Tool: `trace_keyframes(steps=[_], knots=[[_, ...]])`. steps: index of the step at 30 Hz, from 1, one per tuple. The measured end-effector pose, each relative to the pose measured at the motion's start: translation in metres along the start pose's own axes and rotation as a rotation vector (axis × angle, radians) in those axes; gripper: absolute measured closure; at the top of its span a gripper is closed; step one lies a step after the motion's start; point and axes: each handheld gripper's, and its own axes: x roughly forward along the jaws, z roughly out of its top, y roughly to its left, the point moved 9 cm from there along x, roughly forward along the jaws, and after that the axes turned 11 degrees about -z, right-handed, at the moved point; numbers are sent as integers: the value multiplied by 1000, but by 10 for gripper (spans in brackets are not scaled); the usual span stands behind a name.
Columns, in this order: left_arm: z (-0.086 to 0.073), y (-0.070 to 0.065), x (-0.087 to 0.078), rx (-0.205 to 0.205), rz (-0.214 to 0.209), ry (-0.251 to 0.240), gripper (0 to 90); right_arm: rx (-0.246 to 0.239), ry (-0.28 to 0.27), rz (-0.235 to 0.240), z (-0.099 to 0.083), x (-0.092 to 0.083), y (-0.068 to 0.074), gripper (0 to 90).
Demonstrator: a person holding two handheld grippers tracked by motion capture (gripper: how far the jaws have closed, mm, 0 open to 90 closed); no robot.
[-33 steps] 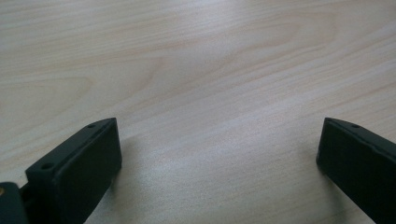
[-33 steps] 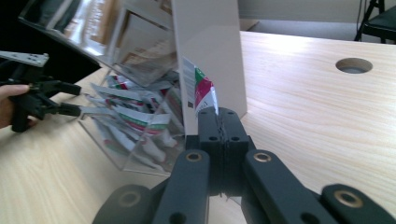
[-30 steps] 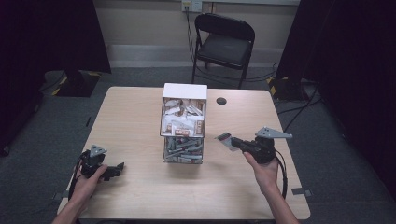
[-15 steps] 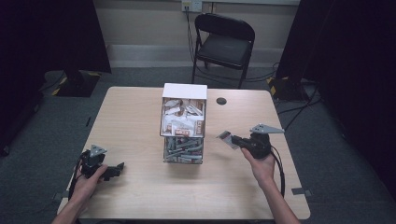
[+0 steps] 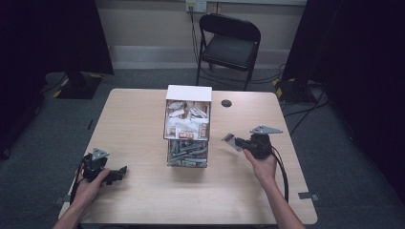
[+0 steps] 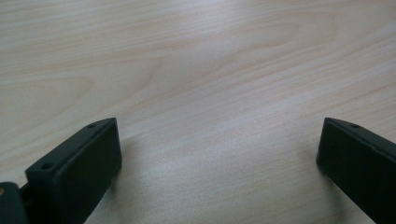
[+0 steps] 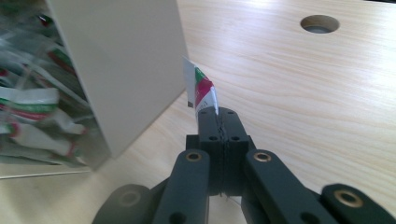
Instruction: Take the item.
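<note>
- With the packet [image 7: 202, 89] pinched at one end between the shut jaws of the right tool [image 7: 218, 112], we treat this step as carrying a single sachet clear of the dispenser box [image 5: 187, 125].
- We see the packet standing out past the jaw tips, just beside the box's pale side wall [image 7: 116, 60] and above the table [image 7: 299, 84]; in the high view it shows as a small light strip [image 5: 229, 140] to the right of the box.
- We keep the jaws fully pressed together, since only a narrow edge of the packet is gripped and it could slip if the hold eases.
- We judge that the packet should be kept off the box wall during travel, so that it is not bent or pulled loose.
- We choose a bare patch of table, away from the round hole [image 5: 226, 103], for setting it down.
- We leave the left tool [image 5: 114, 174] resting near the front left of the table, its jaws wide apart with nothing between them [image 6: 212, 154].
- We lower the packet until it lies flat, then release.
</note>
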Motion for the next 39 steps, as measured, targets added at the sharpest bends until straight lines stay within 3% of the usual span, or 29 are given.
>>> trace_keyframes(steps=[7,15,28,33,39], knots=[[0,0,0,0,0,0,0,-22,20,-29,-10,6,-2,895],[0,0,0,0,0,0,0,-53,44,-15,-19,12,6,894],[0,0,0,0,0,0,0,-19,55,42,-30,16,20,879],[0,0,0,0,0,0,0,21,59,72,-35,15,18,876],[0,0,0,0,1,1,0,24,65,79,-36,18,17,872]])
